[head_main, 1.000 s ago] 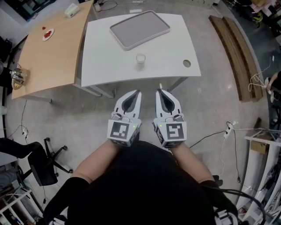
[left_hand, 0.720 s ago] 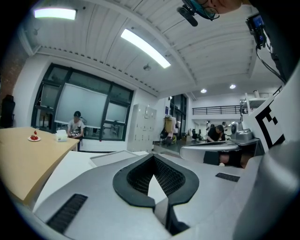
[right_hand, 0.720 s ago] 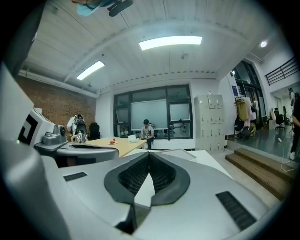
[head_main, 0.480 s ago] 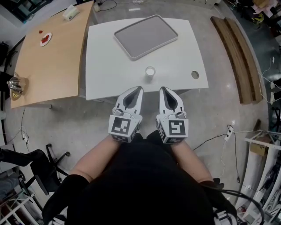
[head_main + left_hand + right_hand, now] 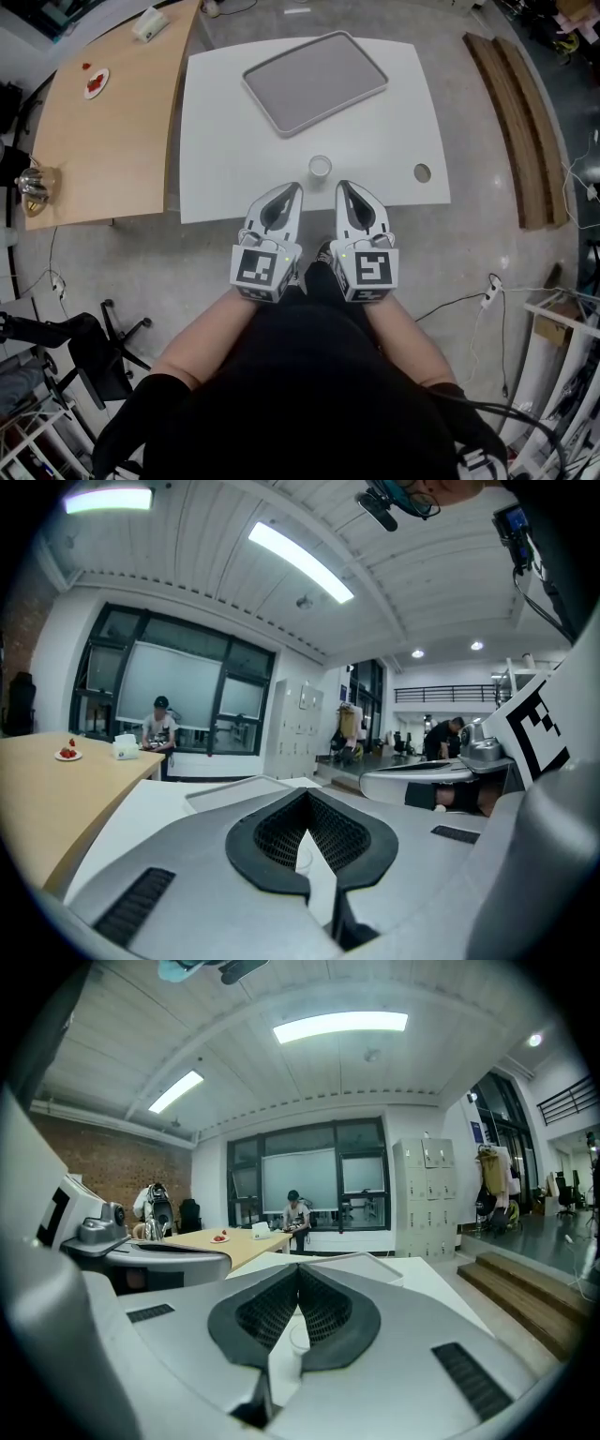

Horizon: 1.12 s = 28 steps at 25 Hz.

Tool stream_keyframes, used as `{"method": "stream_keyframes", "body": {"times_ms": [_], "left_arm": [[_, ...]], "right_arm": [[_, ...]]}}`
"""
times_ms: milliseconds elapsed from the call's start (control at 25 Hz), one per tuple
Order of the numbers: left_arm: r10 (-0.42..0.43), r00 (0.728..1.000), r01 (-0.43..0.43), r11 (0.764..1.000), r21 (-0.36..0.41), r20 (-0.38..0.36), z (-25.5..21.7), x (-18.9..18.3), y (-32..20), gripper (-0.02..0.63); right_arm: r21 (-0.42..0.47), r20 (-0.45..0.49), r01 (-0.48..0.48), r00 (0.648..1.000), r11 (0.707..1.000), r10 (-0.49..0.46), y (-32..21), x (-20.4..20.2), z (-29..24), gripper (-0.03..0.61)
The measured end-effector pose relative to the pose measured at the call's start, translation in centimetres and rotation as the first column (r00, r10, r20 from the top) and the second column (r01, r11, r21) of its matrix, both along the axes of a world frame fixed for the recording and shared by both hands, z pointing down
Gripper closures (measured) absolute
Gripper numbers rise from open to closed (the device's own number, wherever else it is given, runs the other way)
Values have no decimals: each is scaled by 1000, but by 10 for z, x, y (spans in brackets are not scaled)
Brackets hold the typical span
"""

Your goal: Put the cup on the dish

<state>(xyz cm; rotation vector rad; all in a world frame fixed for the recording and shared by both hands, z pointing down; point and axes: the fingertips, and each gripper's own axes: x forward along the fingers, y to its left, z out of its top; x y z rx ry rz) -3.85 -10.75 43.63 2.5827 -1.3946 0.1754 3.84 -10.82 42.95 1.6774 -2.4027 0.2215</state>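
A small clear cup (image 5: 320,167) stands upright near the front edge of the white table (image 5: 225,159). Behind it lies the dish, a grey rectangular tray (image 5: 314,80), with nothing on it. My left gripper (image 5: 294,187) and right gripper (image 5: 341,185) hover side by side at the table's front edge, both shut and holding nothing. The cup sits just ahead of them, between the two tips. In the left gripper view the cup (image 5: 302,850) shows past the shut jaws of that gripper (image 5: 307,792). In the right gripper view the cup (image 5: 298,1338) shows likewise beyond that gripper (image 5: 298,1267).
A wooden table (image 5: 103,131) adjoins on the left, carrying a small plate (image 5: 97,82), a white box (image 5: 150,23) and a metal object (image 5: 33,183). The white table has a cable hole (image 5: 422,172). Wooden planks (image 5: 520,112) lie on the floor at right; an office chair (image 5: 94,347) stands at left.
The person has stepped toward the white table. Both grippers, still shut, now reach its front edge, and the cup lies just beyond their tips.
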Motion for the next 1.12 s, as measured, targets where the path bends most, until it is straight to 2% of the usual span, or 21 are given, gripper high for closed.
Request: {"method": "stream_keyframes", "body": {"times_ms": [280,440,560,600,680,760,880,1120], "left_arm": [[-38,999,38,999,-9,22,15,13,-41,607],[-63,997,64,998,-9,38,30,11,-63,607],[-104,993,106,994,-38,49,49,-1,-77,607],[-102,993,105,994,-44,55,55,-3,-81,607],[-87,994,91,994,-61,66,65,-6,-89,607],[-64,995,69,995,-76,72,76,-7,-94,607],[-19,997,25,996,-81,71,96,-10,-101,607],[1,998,7,991,-131,66,129,-21,-118,607]], "right_arm": [[-40,27,82,996,996,-81,-36,7,32,565],[-79,36,134,991,988,-131,-52,1,58,563],[-122,35,179,984,976,-176,-60,-11,81,560],[-141,35,191,982,971,-188,-63,-15,90,536],[-184,37,208,978,961,-204,-70,-21,108,395],[-223,28,201,979,954,-200,-77,-24,126,352],[-272,-3,187,981,944,-195,-86,-26,154,330],[-323,-28,157,984,933,-175,-98,-34,193,319]]}}
